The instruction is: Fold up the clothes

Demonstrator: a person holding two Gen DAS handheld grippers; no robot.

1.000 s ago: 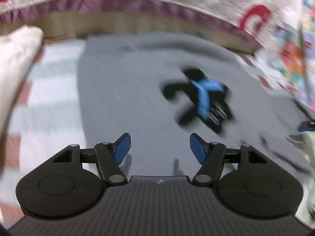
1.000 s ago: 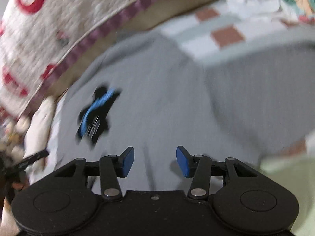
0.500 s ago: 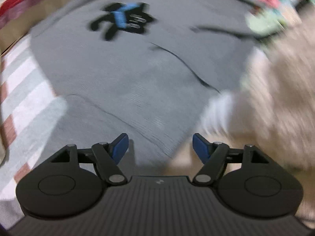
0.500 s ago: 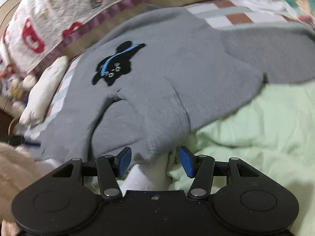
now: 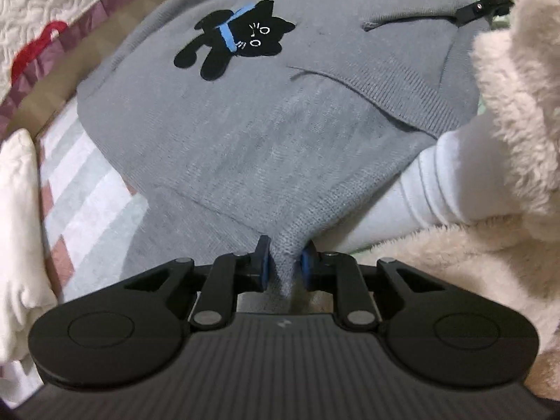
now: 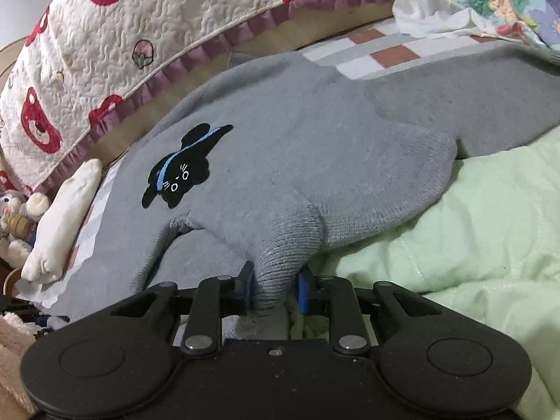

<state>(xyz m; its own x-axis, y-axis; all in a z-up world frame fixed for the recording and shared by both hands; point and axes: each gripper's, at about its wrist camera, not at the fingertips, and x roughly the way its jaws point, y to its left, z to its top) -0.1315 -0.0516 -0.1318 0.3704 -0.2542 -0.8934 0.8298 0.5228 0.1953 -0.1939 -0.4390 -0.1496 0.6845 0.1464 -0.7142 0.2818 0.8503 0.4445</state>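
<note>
The bed (image 6: 385, 52), under a checked sheet, carries a bear-print quilt (image 6: 105, 52) at its far edge and a pale green blanket (image 6: 472, 245). Spread across it lies the grey sweater (image 6: 332, 147), bearing a black cat patch (image 6: 178, 171); no lettering reads. Having just closed, left tongs (image 5: 285, 266) and right tongs (image 6: 274, 288) each pinch its hem.

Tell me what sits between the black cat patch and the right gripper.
Only the grey sweater itself: plain knit runs from the cat patch to the right gripper, which pinches its hem. Right wrist view.
</note>
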